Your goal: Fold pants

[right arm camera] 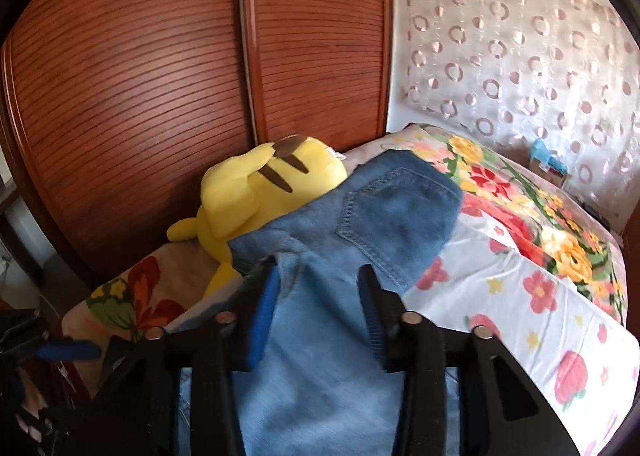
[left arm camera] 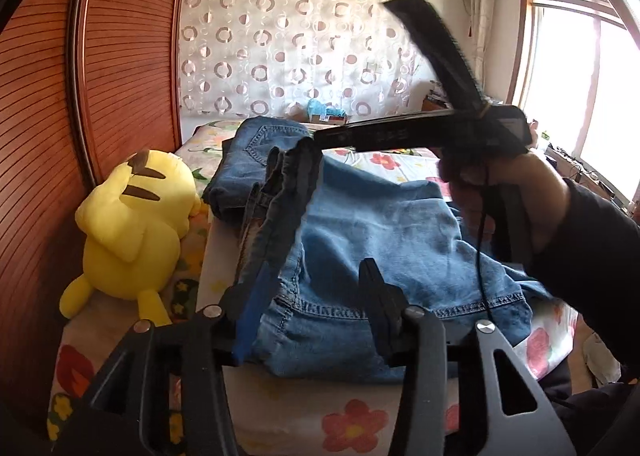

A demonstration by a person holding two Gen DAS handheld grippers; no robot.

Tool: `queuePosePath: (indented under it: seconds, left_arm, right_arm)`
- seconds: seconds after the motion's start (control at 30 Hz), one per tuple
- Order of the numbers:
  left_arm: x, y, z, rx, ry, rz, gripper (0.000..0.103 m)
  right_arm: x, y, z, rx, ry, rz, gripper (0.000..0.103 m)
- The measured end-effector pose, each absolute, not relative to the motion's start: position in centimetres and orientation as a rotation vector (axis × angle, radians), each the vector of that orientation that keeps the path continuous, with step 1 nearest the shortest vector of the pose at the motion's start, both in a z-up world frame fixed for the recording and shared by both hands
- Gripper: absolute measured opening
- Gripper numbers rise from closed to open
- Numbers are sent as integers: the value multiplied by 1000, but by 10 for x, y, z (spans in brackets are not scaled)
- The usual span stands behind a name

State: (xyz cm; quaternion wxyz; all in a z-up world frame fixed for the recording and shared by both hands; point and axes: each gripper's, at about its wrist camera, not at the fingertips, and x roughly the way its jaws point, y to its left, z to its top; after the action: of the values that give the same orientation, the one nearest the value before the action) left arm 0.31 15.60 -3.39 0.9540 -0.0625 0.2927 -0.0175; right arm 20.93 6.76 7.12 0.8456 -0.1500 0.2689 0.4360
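Note:
Light blue denim pants [left arm camera: 380, 223] lie folded in a thick pile on the flowered bed. A darker part with a stitched back pocket [left arm camera: 256, 143] lies at the far end. My left gripper [left arm camera: 316, 288] stands open over the near hem, denim between its jaws but not pinched. A dark cuff [left arm camera: 292, 175] sticks up along its blue left pad [left arm camera: 256, 300]. My right gripper [left arm camera: 320, 137], held by a hand [left arm camera: 500, 175], hovers above the pile. In the right wrist view that gripper [right arm camera: 318, 296] is open over the pants [right arm camera: 320, 356], near the pocket [right arm camera: 396, 207].
A yellow plush toy [left arm camera: 132, 223] lies left of the pants against the wooden wardrobe doors [right arm camera: 160, 75]. The flowered bedsheet [right arm camera: 520, 288] stretches to the right. A circle-patterned curtain [left arm camera: 300, 35] hangs behind the bed, with a bright window [left arm camera: 580, 75] at far right.

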Motion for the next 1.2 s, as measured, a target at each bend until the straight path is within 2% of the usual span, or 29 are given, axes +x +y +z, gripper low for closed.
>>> queuePosePath:
  seconds: [0.07,0.13,0.5,0.83,0.97,1.03,1.1,1.2]
  left_arm:
    - [8,155,-35,-126,601,-37,61]
    - [12,152,-37,-128,606,-44,79]
    - [38,130,-55,-125,653,-59,80]
    - [43,112,-67,-104,692,-84,80]
    - [43,113,-71,-109,700,-80,80]
    - [43,113,-72,-111,702,-79,80]
    - [42,113,-73,-114,705,-76,80]
    - [42,112,-75,-117,710,-74,80]
  right_arm:
    - [213,49,75,-307,557,898,47]
    - [218,29,75,-308,556,875,47]
    - [253,-69,36,-239,669,710,47]
    - [284,-75,2,-181,800,660,46]
    - [296,-73,1,-123,820,681,34]
    - [302,-69,1,-113,826,698,17]
    - [304,-66,2,-123,813,699,7]
    - [299,-62,12,-148,750,704,5]
